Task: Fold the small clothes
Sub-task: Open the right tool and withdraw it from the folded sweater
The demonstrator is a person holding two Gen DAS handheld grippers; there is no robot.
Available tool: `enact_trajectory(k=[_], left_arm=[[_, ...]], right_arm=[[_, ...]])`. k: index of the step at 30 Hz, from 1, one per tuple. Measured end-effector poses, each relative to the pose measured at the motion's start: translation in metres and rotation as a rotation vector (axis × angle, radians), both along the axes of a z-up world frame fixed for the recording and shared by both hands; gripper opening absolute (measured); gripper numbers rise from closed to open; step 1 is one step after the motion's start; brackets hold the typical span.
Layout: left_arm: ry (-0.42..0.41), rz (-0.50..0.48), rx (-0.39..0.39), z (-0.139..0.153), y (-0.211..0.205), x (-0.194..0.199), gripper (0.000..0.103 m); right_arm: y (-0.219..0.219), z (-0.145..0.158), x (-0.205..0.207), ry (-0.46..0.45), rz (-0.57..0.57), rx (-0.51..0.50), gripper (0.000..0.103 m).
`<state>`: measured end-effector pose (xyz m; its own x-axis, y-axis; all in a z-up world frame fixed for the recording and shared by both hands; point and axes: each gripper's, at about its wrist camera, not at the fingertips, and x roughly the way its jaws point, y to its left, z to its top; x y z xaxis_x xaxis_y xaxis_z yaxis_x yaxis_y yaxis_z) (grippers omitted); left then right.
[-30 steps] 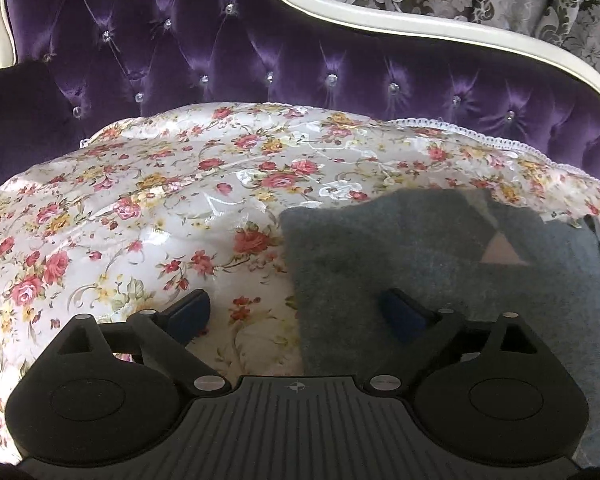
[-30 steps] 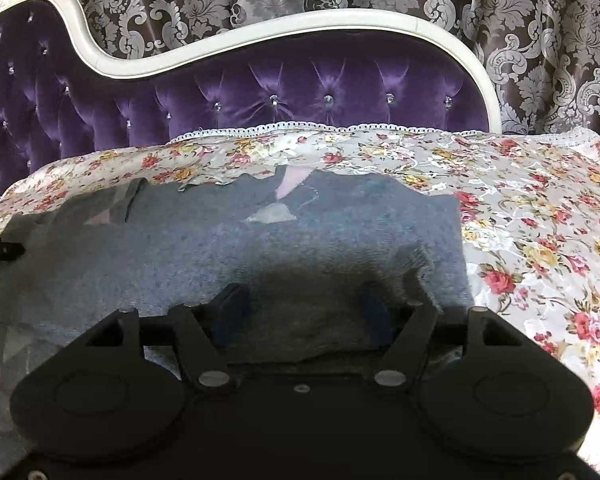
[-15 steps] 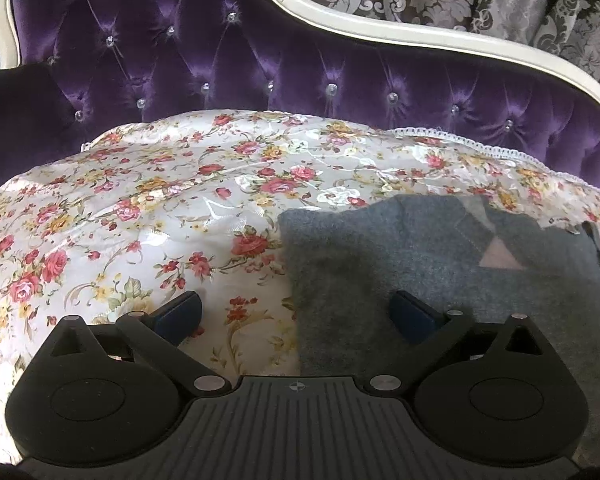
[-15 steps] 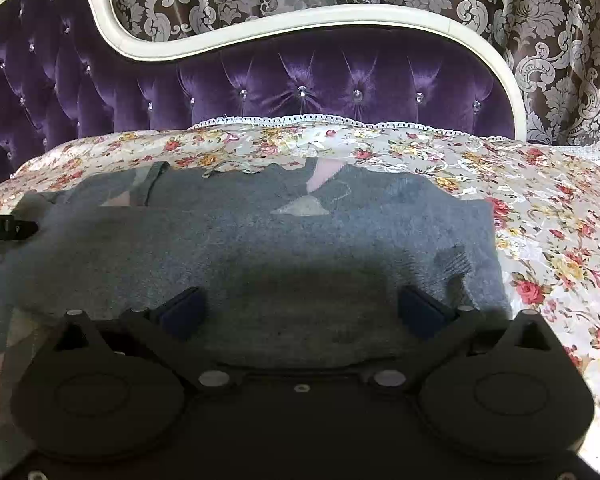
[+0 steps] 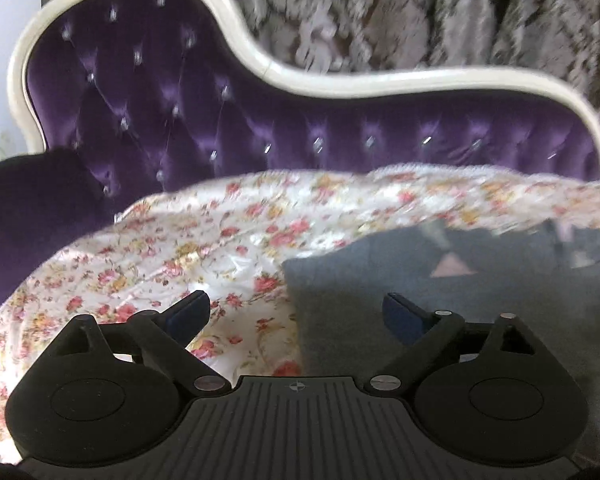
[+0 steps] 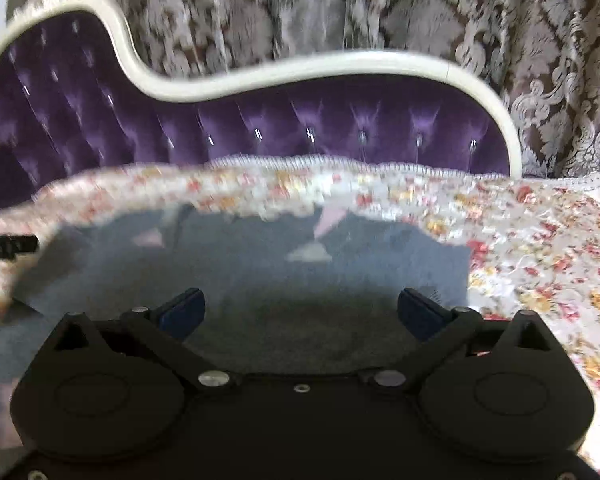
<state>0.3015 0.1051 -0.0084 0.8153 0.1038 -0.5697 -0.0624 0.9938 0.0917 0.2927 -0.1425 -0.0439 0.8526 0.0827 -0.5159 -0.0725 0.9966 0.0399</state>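
Left gripper [image 5: 296, 312], fingers spread wide, nothing between them, lower centre of frame; grey sweater [image 5: 440, 292] lies flat at right, on the floral cover [image 5: 188, 248]. Right gripper [image 6: 300, 310], fingers likewise wide and empty, over the sweater [image 6: 260, 276] at frame centre. Purple tufted sofa back [image 6: 300, 124] above; patterned curtain [image 6: 380, 4] along top, blurred

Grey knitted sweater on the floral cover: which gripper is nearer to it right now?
Right. The right gripper is open with the grey knitted sweater filling the space between its fingers; the left gripper is open across the sweater's left edge, half over the floral cover.
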Motion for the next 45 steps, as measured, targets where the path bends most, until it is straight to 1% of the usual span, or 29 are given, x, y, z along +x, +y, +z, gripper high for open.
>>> enact_trajectory(k=[2,5,8,12,14,18,20,24,28,31,33,36,40,45], left_arm=[[-0.017,-0.024,-0.027,0.017,-0.001,-0.024,0.094],[-0.019,-0.077,-0.064,0.036,-0.003,-0.061,0.094],[0.008,-0.116,-0.071,0.042,-0.006,-0.096,0.094],[0.074,-0.159,-0.12,0.034,-0.007,-0.132,0.094],[0.115,-0.158,-0.155,0.027,-0.005,-0.149,0.094],[0.158,-0.136,-0.217,0.012,0.002,-0.18,0.094],[0.17,-0.131,-0.228,0.006,0.004,-0.195,0.094],[0.188,-0.113,-0.225,-0.003,0.006,-0.218,0.094],[0.212,-0.12,-0.246,-0.013,0.006,-0.235,0.094],[0.229,-0.11,-0.251,-0.02,0.007,-0.244,0.093],[0.243,-0.102,-0.268,-0.023,0.01,-0.246,0.093],[0.233,-0.102,-0.293,-0.026,0.012,-0.251,0.093],[0.237,-0.104,-0.286,-0.027,0.011,-0.251,0.093],[0.241,-0.144,-0.306,-0.031,0.006,-0.251,0.092]], right_arm=[[-0.003,0.015,-0.021,-0.027,0.019,0.039,0.102],[-0.004,0.032,-0.052,-0.027,0.042,0.041,0.102],[-0.004,0.041,-0.086,-0.017,0.069,0.055,0.102],[-0.007,0.042,-0.131,-0.004,0.086,0.105,0.102],[-0.008,0.041,-0.151,-0.007,0.083,0.126,0.102],[-0.009,0.035,-0.19,0.002,0.067,0.15,0.102],[-0.009,0.031,-0.205,0.012,0.057,0.136,0.102],[-0.007,0.022,-0.23,0.049,0.054,0.11,0.102],[-0.01,0.009,-0.244,0.099,0.032,0.132,0.102],[-0.013,-0.001,-0.249,0.137,0.013,0.173,0.102],[-0.014,-0.006,-0.25,0.158,0.007,0.198,0.102],[-0.016,-0.013,-0.253,0.178,0.001,0.246,0.102],[-0.015,-0.023,-0.255,0.203,0.012,0.315,0.102],[-0.009,-0.024,-0.257,0.199,0.025,0.305,0.103]])
